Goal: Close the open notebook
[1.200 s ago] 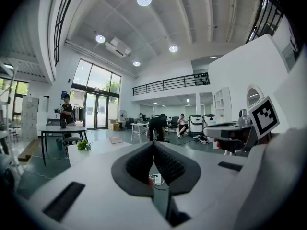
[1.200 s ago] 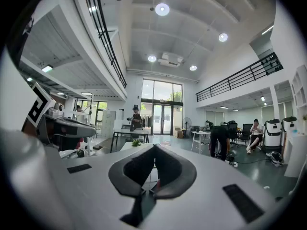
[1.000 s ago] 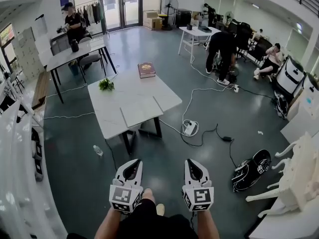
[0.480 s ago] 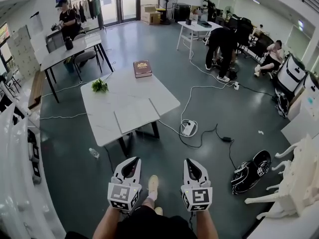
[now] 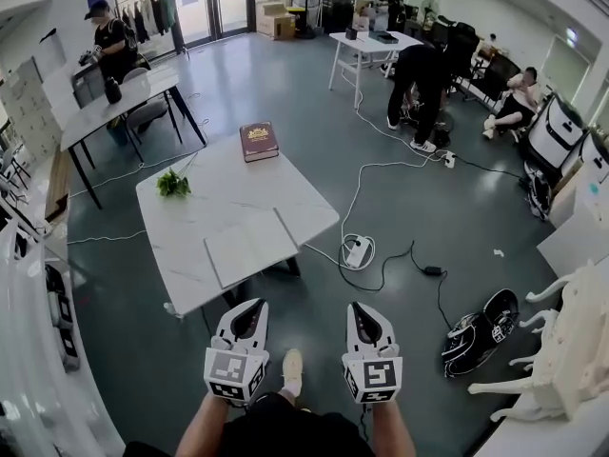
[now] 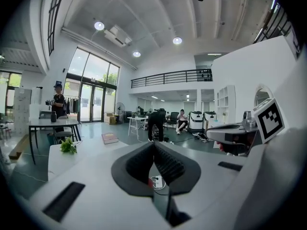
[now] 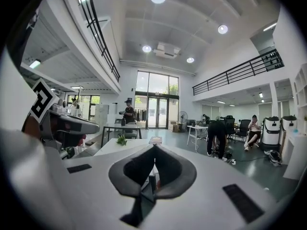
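Observation:
The open notebook (image 5: 249,246) lies flat, white pages up, at the near edge of the white marble-look table (image 5: 190,255) in the head view. My left gripper (image 5: 253,307) and right gripper (image 5: 361,308) hang side by side over the dark floor, short of the table's near corner, both pointing toward it. In the left gripper view the left gripper (image 6: 153,144) has its black pads pressed together with nothing between them. The right gripper (image 7: 154,150) in its own view is likewise shut and empty. The notebook cannot be made out in either gripper view.
A brown closed book (image 5: 259,141) sits at the table's far end and a small green plant (image 5: 173,183) at its left side. A power strip (image 5: 360,250) with cables lies on the floor right of the table, a black bag (image 5: 481,331) further right. People stand and sit at the back.
The table and notebook have come closer and lower in the head view as both grippers moved forward toward them. Both stayed shut.

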Demonstrator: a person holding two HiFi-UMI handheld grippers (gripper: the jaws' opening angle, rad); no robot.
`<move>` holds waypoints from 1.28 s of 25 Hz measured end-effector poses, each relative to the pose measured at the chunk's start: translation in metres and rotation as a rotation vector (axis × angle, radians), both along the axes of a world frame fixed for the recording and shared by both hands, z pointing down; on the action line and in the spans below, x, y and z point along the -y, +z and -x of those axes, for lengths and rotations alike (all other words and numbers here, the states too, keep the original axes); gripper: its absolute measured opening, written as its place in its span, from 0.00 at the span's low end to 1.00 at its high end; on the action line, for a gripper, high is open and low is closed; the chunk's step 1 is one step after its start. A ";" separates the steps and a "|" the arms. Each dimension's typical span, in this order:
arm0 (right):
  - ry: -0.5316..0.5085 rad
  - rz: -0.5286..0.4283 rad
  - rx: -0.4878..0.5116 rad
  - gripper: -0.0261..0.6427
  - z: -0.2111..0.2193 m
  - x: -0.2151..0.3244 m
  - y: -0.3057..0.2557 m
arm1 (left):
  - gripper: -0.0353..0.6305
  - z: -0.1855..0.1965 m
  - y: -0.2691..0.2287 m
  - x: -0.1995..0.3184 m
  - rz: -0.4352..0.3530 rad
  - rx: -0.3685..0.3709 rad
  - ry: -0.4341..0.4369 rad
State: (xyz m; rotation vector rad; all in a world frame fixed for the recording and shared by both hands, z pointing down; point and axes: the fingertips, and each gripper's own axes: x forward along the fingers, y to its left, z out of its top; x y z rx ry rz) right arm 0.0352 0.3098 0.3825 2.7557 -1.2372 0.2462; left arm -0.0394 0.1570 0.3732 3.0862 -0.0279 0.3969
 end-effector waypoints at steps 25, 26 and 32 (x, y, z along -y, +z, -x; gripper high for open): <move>-0.043 0.026 0.001 0.06 -0.126 0.119 0.004 | 0.09 -0.118 0.010 0.106 0.023 0.003 -0.030; -0.050 0.028 0.006 0.06 -0.128 0.123 0.006 | 0.09 -0.119 0.014 0.108 0.027 0.010 -0.038; -0.101 0.046 0.054 0.06 -0.154 0.146 0.034 | 0.09 -0.133 0.041 0.126 0.051 0.058 -0.101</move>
